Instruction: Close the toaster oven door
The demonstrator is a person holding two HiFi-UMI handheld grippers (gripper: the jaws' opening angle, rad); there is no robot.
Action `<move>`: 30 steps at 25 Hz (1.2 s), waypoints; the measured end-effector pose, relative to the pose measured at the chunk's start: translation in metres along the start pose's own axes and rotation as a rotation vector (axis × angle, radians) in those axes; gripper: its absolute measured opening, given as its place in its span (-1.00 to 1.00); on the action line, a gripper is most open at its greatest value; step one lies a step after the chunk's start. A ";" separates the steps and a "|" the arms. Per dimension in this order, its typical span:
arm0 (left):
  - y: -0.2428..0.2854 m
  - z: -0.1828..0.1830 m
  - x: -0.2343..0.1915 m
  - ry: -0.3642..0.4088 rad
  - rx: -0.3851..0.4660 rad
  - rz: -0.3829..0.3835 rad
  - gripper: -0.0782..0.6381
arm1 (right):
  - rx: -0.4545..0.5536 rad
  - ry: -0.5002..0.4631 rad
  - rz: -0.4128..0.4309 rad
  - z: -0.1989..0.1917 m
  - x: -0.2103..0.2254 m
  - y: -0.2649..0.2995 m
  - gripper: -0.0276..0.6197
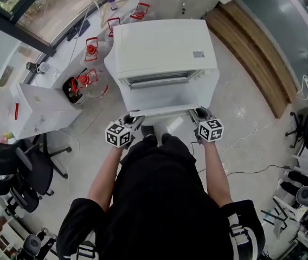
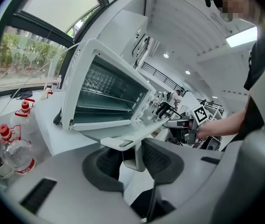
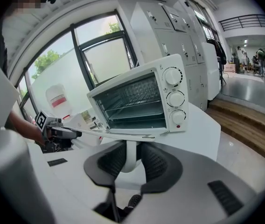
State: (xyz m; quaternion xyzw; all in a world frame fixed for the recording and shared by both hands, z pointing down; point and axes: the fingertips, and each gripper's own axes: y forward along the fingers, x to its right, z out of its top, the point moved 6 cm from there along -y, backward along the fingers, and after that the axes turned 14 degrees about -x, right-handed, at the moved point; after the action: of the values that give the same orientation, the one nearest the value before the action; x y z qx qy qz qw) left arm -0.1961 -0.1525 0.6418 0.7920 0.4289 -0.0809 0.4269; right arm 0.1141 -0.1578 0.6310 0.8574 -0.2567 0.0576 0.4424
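Observation:
A white toaster oven (image 1: 165, 47) stands on a white table, its door (image 1: 162, 99) swung down to about level towards me. My left gripper (image 1: 134, 121) holds the left end of the door handle (image 1: 162, 112), and my right gripper (image 1: 197, 118) holds the right end. In the left gripper view the pads (image 2: 163, 160) close on the handle's white post (image 2: 139, 157) below the door (image 2: 123, 132). The right gripper view shows the other post (image 3: 131, 154) clamped between dark pads (image 3: 156, 162), with the oven (image 3: 142, 101) and its three knobs beyond.
Glass bottles with red clasps (image 1: 91, 50) stand on the table left of the oven. A white box (image 1: 40, 110) and black office chairs (image 1: 13, 172) are at the left. A wooden step (image 1: 257, 53) runs along the right. My legs are right below the door.

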 end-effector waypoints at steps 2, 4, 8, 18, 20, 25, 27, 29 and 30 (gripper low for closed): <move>-0.002 0.001 0.000 -0.005 0.006 -0.010 -0.44 | 0.005 0.006 -0.002 0.001 -0.001 0.000 -0.58; -0.003 0.002 0.000 -0.008 0.011 -0.020 -0.44 | 0.008 0.009 -0.011 0.003 -0.002 -0.001 -0.58; -0.009 0.012 0.000 -0.034 0.031 -0.047 -0.43 | 0.042 0.033 -0.014 0.012 -0.005 -0.007 -0.58; -0.010 0.041 -0.005 -0.172 0.112 -0.093 -0.43 | 0.041 0.092 0.079 0.047 0.006 -0.012 -0.57; -0.011 0.046 -0.008 -0.209 0.143 -0.092 -0.43 | 0.022 0.106 0.117 0.054 0.009 -0.011 -0.56; -0.012 0.062 -0.012 -0.300 0.193 -0.091 -0.43 | -0.008 0.151 0.201 0.075 0.015 -0.010 -0.55; -0.012 0.069 -0.015 -0.327 0.208 -0.098 -0.43 | -0.010 0.171 0.243 0.085 0.019 -0.008 -0.54; -0.011 0.076 -0.017 -0.354 0.222 -0.107 -0.43 | -0.014 0.193 0.279 0.092 0.023 -0.006 -0.53; -0.011 0.079 -0.018 -0.365 0.226 -0.112 -0.43 | -0.016 0.206 0.297 0.095 0.025 -0.006 -0.52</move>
State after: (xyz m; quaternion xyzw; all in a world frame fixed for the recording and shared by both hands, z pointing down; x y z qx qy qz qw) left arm -0.1969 -0.2198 0.5951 0.7819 0.3760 -0.2941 0.4009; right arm 0.1259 -0.2398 0.5776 0.7961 -0.3343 0.2076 0.4597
